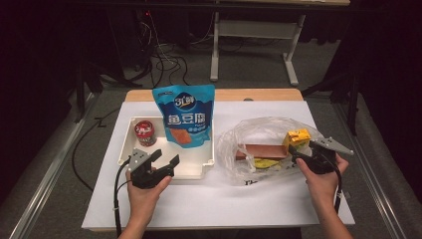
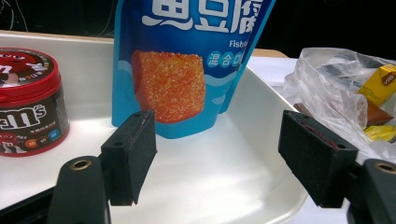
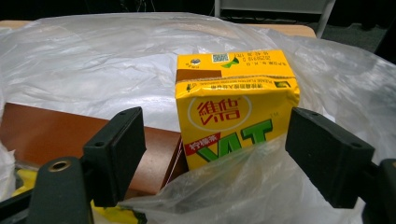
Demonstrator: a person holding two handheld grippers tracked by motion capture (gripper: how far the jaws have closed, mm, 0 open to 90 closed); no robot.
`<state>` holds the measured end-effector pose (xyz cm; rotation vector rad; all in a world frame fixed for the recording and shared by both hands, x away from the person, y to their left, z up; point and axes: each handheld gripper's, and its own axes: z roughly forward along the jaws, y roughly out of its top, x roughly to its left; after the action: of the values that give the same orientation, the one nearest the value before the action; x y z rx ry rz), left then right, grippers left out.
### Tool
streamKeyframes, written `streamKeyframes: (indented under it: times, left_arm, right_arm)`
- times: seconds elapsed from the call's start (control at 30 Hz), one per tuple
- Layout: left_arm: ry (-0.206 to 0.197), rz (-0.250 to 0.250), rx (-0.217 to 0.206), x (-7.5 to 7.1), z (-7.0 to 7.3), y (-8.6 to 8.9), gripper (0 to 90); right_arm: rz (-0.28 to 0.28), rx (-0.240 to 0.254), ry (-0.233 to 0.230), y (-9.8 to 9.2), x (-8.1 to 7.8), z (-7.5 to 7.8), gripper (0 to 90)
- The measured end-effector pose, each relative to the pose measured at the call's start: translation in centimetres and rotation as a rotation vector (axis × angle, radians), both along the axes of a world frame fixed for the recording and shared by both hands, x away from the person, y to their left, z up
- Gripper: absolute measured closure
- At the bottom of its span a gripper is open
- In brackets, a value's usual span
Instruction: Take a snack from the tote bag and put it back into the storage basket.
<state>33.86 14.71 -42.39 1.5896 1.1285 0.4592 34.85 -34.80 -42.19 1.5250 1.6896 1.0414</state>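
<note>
Left gripper (image 1: 167,160): black body, two black block jaws with foam-like pads, brass-ringed screw holes, black cable trailing. Right gripper (image 1: 300,152): same black build, grey three-cornered plate on top. Forearms bare.

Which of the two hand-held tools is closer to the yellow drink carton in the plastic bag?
The right tool is nearer: its open jaws point at the yellow drink carton. The left tool hovers over the white tray, well away.

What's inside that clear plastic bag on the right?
The plastic bag holds a yellow drink carton standing upright, a flat brown box beside it, and something yellow lying lower down. Crumpled plastic hides whatever else lies beneath.
</note>
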Motion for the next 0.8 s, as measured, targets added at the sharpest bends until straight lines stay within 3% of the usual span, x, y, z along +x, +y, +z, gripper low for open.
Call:
streamKeyframes:
  times: [0.8]
  left_arm:
    - [0.006, -0.004, 0.002, 0.0, -0.2, -0.1, 29.0]
  right_arm:
    - [0.005, -0.012, 0.025, -0.3, 1.5, -0.7, 13.8]
